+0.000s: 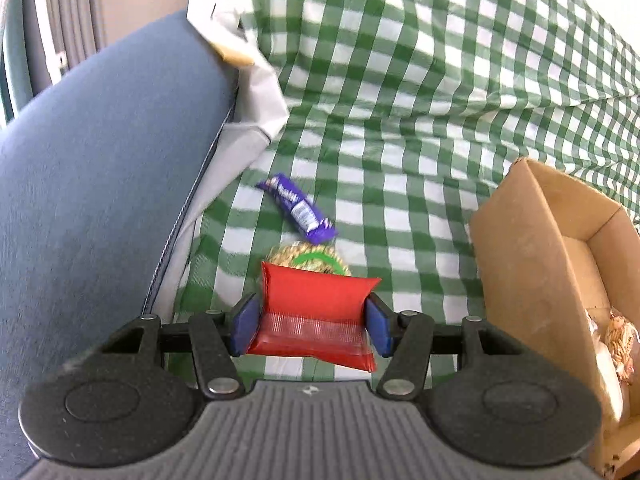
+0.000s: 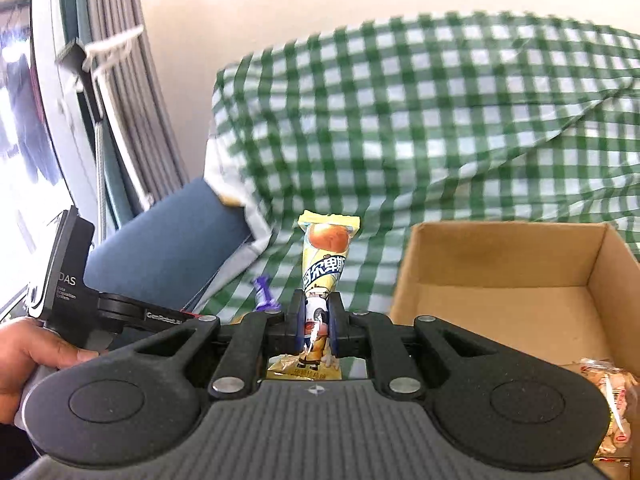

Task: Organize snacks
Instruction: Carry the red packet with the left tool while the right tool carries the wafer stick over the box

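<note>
While the right gripper (image 2: 316, 322) pinches a yellow snack packet (image 2: 326, 256) upright by its lower end — clear of the checked cloth (image 2: 460, 128), beside the cardboard box (image 2: 500, 256) — the left gripper (image 1: 312, 324) clamps a red packet (image 1: 316, 312), likely box-bound too.

A snack bar (image 1: 297, 207) is lying on the cloth (image 1: 420, 128), far of a round snack (image 1: 310, 258). A cardboard box (image 1: 532, 264) is sitting to their right, holding wrapped snacks (image 1: 618, 344). A cushion (image 1: 100, 184) is lying left.
</note>
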Demonstrator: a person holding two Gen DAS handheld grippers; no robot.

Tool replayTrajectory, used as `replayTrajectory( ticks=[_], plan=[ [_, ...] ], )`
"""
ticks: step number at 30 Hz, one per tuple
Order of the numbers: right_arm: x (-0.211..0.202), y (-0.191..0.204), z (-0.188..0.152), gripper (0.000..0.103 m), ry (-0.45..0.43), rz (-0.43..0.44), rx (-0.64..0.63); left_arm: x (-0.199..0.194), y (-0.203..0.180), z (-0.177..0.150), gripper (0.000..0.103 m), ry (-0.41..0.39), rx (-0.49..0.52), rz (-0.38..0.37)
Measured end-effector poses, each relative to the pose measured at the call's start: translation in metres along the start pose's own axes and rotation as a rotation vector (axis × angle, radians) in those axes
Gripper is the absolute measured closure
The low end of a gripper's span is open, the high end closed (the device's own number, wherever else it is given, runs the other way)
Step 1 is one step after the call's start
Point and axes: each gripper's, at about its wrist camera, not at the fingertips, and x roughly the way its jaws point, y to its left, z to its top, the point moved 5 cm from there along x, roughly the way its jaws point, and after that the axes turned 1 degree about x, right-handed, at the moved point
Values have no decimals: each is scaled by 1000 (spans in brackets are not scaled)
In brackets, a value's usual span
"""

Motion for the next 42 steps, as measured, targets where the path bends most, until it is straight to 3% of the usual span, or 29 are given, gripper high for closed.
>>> replayTrajectory(
  ticks=[5, 18, 28, 42],
  plan=[
    [-5, -23, -8, 91, -23, -32, 51, -4, -19, 9, 41, -64, 34, 26],
    [-42, -68, -13, 91, -76, -104, 83, -4, -62, 15, 41, -130, 76, 8],
    [-62, -95, -19, 91, -82, -154, 95, -9, -92, 20, 41, -193, 68, -51],
    [-72, -119, -23, 91, -93, -242, 122, -32, -147, 17, 41, -336, 145, -175]
  ],
)
